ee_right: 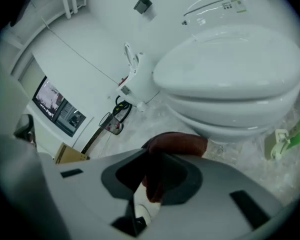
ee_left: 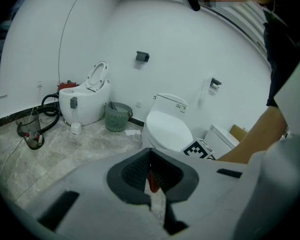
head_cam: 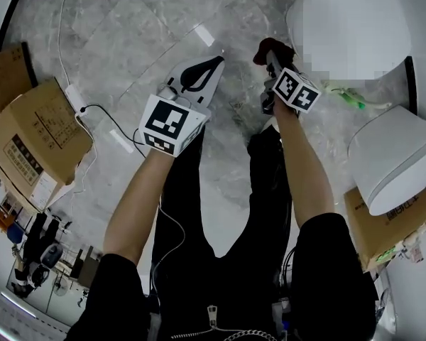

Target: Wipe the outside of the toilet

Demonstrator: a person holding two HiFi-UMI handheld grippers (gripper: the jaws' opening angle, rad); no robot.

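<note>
Marble floor fills the frame; toilet sits upper right. Right tongs clamp a red cloth near its bowl, apparently ready for wiping. Left tongs are together, idle.

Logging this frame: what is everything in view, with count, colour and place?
floor: one, grey marble.
closed toilet: one, white, front right.
open toilet: one, white, against the wall.
rounded fixture: one, white, by the right-hand box.
cardboard boxes: three, brown, two left, one right.
basket: one, green, between the toilets.
toilet brush: one, white, before the open toilet.
hoses: black, beside the open toilet.
power strip: one, white, floor left.
cloth: one, dark red, in the right gripper's fingers.
left gripper: one, white, fingers together.
right gripper: one, white, clamped on the cloth.
person's arms and black-clad legs: two each.
</note>
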